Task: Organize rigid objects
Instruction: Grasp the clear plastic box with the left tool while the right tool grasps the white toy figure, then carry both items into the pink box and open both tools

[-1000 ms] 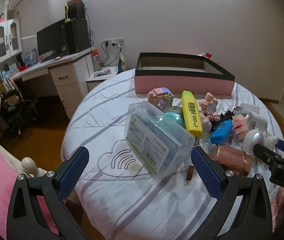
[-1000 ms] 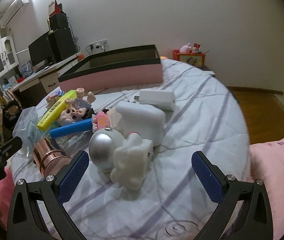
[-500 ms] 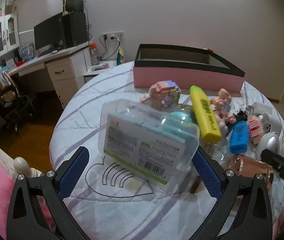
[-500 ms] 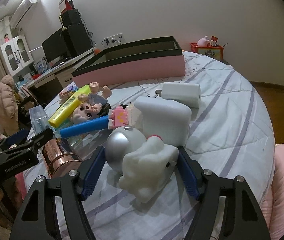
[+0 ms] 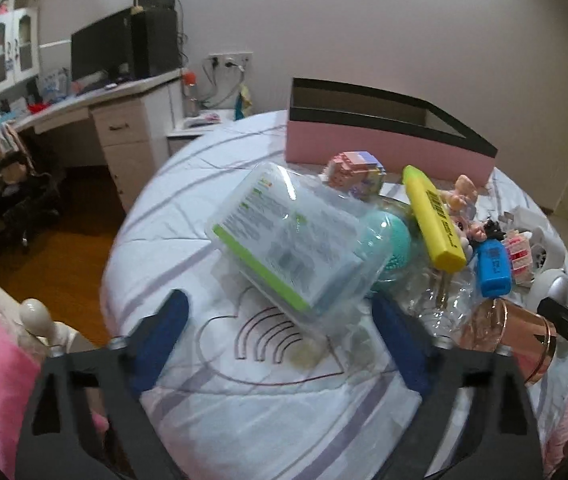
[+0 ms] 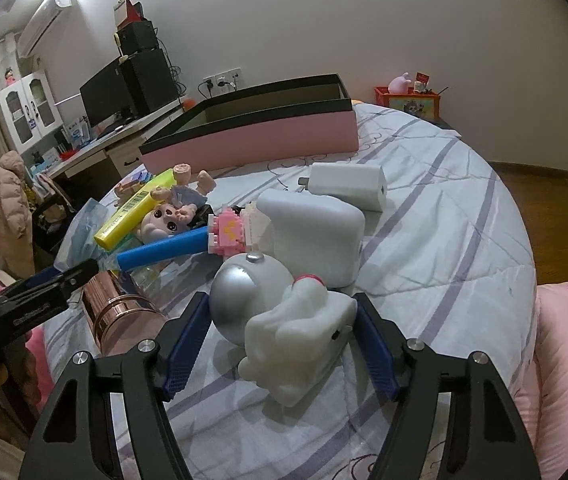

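A pile of small objects lies on a round bed. My left gripper point(image 5: 280, 320) is open just in front of a clear plastic box with a green label point(image 5: 291, 236), its pads to either side of the box's near corner. My right gripper point(image 6: 282, 344) is shut on a white astronaut figure with a silver helmet point(image 6: 284, 308), blue pads against both its sides. A long pink box with a black rim point(image 5: 387, 140) stands open at the back; it also shows in the right wrist view point(image 6: 252, 136).
In the pile are a yellow highlighter point(image 5: 433, 220), a blue marker point(image 6: 164, 248), a copper cup point(image 6: 120, 312), a teal ball point(image 5: 393, 248), a doll point(image 6: 168, 216), block toys point(image 5: 357, 172) and a white charger point(image 6: 347, 186). A desk point(image 5: 120, 120) stands left.
My right gripper has moved in and closed around the astronaut figure. My left gripper has moved closer to the clear plastic box, which now looks tilted.
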